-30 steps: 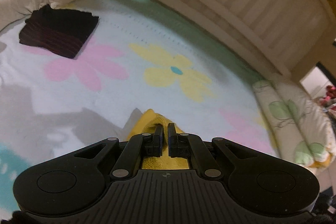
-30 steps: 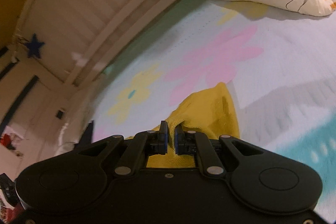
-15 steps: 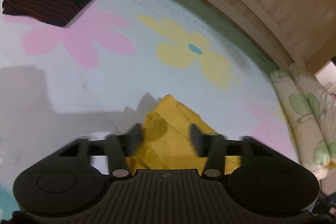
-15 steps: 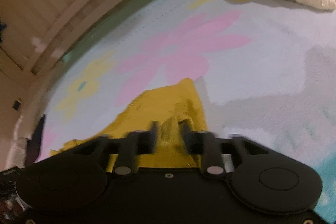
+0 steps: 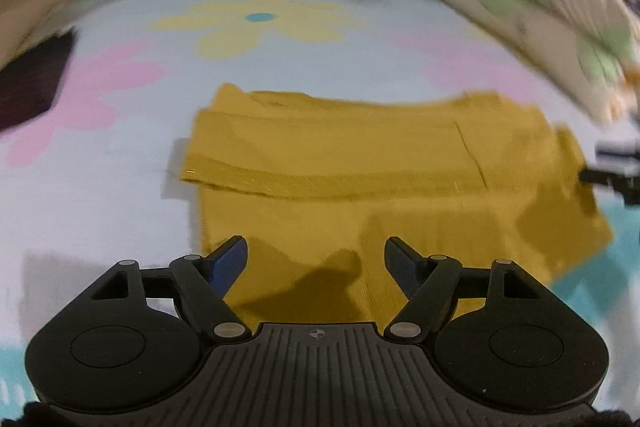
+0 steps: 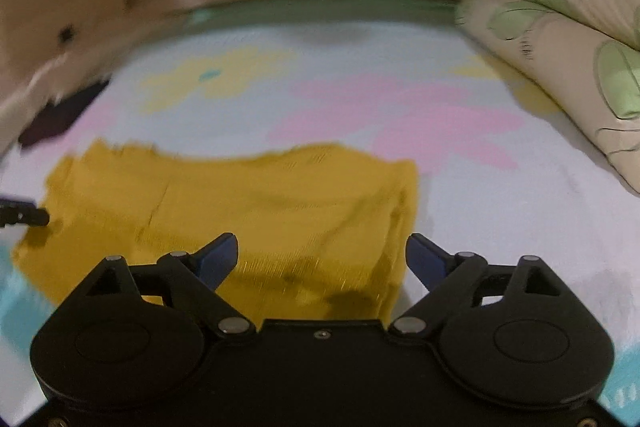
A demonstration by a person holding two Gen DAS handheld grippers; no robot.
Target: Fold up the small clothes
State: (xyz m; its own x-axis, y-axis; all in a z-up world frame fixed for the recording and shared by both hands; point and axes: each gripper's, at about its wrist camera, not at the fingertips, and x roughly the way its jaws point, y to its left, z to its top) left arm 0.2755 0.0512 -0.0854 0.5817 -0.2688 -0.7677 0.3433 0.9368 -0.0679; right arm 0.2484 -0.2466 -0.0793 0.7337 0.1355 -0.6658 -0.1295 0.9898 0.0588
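Both grippers let go over the yellow garment [image 5: 340, 163]
Left gripper [image 5: 316, 253] and right gripper [image 6: 322, 251] jaws opening, nothing pinched; no readable writing.

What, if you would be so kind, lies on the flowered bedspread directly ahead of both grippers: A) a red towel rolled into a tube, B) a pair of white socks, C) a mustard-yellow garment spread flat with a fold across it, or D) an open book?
C: the yellow garment lies spread on the flowered bedspread, one layer folded over, in both wrist views.
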